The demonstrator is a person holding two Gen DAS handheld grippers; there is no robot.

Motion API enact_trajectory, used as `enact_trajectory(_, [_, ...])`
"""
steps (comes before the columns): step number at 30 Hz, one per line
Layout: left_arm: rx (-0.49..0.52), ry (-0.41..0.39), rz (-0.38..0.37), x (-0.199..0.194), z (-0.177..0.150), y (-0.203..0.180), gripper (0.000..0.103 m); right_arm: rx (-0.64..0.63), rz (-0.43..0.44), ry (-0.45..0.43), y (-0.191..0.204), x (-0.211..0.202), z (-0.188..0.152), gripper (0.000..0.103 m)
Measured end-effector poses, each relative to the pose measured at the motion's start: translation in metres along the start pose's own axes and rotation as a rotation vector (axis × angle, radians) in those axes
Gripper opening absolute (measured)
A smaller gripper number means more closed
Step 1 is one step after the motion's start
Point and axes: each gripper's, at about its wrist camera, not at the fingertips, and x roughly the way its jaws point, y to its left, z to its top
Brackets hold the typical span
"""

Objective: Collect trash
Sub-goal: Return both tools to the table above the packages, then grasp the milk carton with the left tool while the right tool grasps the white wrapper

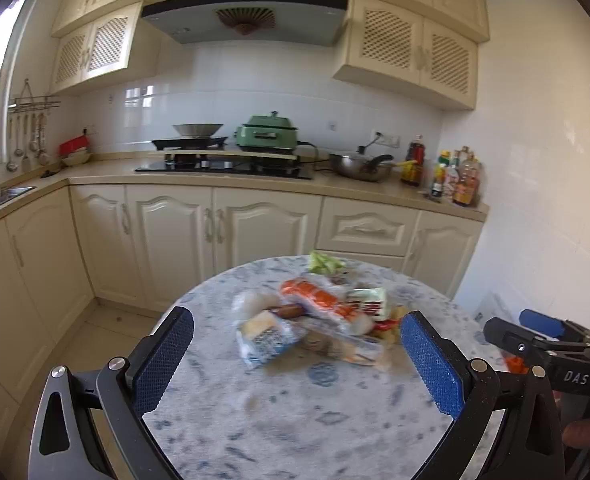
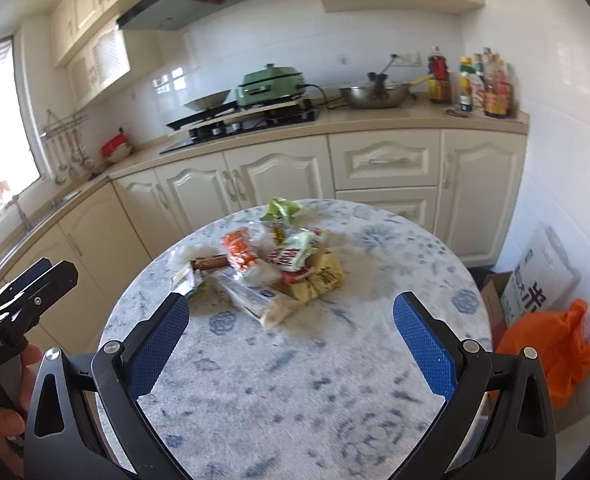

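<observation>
A pile of snack wrappers (image 1: pixel 315 320) lies on the round marbled table (image 1: pixel 295 420); it also shows in the right wrist view (image 2: pixel 271 268). It holds an orange packet (image 1: pixel 315 298), a yellow packet (image 2: pixel 321 278) and a green wrapper (image 2: pixel 281 208) at the far edge. My left gripper (image 1: pixel 295 344) is open and empty, just short of the pile. My right gripper (image 2: pixel 291 324) is open and empty, near the pile's front; it also shows in the left wrist view (image 1: pixel 535 340). The left gripper shows at the left edge of the right wrist view (image 2: pixel 27 292).
An orange plastic bag (image 2: pixel 547 352) sits on the floor right of the table, beside a cardboard box (image 2: pixel 495 296) and a white bag (image 2: pixel 539 276). Cream cabinets (image 1: pixel 223 232) and a counter with a stove (image 1: pixel 223 166), pots and bottles stand behind.
</observation>
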Motion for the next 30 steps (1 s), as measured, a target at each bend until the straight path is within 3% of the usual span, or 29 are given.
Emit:
enact_trajectory(8, [-0.012, 0.075, 0.048, 0.036, 0.005, 0.017, 0.102, -0.133, 0.058, 0.097, 0.029, 0.055, 0.006, 0.103])
enact_trajectory(15, [0.008, 0.173, 0.067, 0.107, 0.003, 0.031, 0.102, -0.240, 0.096, 0.256, 0.040, 0.133, -0.004, 0.102])
enact_trajectory(20, [0.067, 0.254, 0.069, 0.161, -0.001, 0.036, 0.102, -0.321, 0.099, 0.342, 0.044, 0.184, -0.011, 0.090])
enact_trajectory(24, [0.114, 0.299, 0.048, 0.198, -0.002, 0.037, 0.102, -0.371, 0.101, 0.372, 0.049, 0.209, -0.013, 0.086])
enact_trajectory(26, [0.151, 0.314, 0.049, 0.219, -0.001, 0.035, 0.102, -0.377, 0.111, 0.386, 0.049, 0.219, -0.013, 0.073])
enact_trajectory(30, [0.208, 0.382, 0.037, 0.257, 0.000, 0.031, 0.102, -0.390, 0.093, 0.378, 0.046, 0.221, -0.014, 0.060])
